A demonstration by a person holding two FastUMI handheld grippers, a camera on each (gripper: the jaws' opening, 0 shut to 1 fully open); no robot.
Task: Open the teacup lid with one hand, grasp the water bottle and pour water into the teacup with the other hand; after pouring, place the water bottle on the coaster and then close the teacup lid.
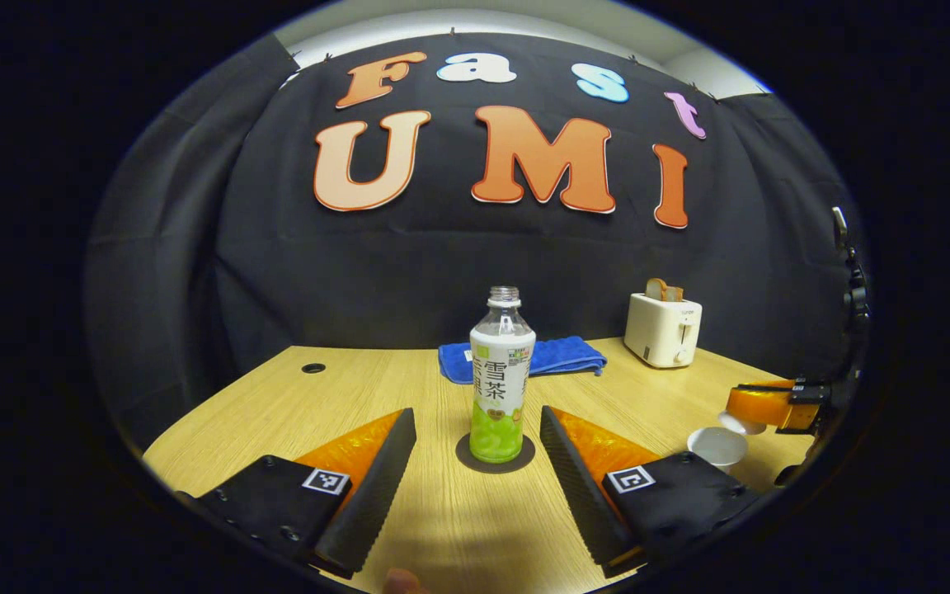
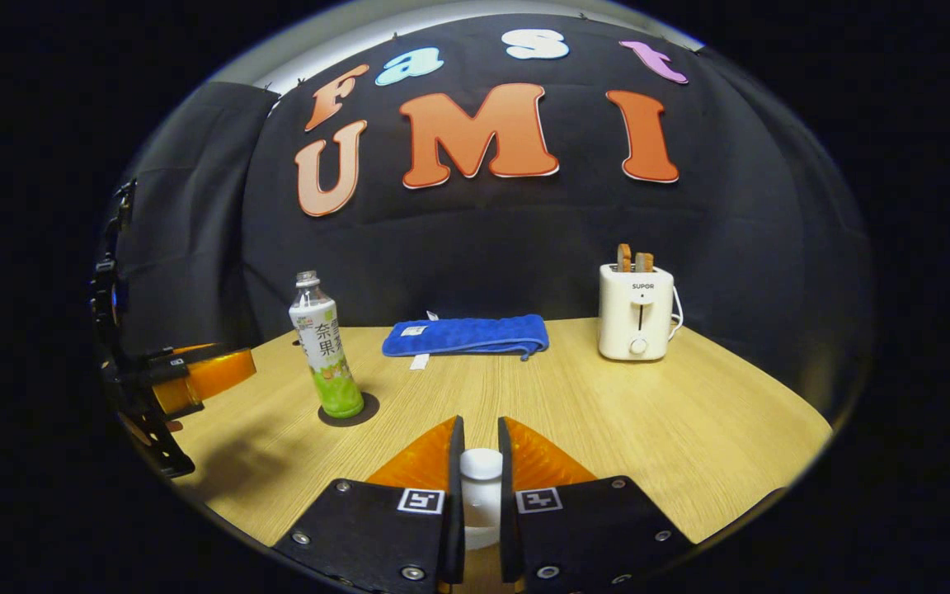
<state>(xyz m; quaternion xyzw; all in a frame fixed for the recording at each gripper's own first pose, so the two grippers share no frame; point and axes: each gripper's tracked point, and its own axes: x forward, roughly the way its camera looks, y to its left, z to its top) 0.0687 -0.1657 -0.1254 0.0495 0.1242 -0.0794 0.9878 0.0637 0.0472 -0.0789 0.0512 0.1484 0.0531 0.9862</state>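
Round white lid [image 2: 481,466] sits pinched between right gripper [image 2: 480,462] jaws.

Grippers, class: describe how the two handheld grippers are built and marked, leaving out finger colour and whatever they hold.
Each gripper, left gripper and right gripper, has two wedge-shaped fingers with ridged inner faces, mounted on black blocks fastened with screws. Every block carries a small square black-and-white tag. A black frame rises behind each gripper when seen from the other one.
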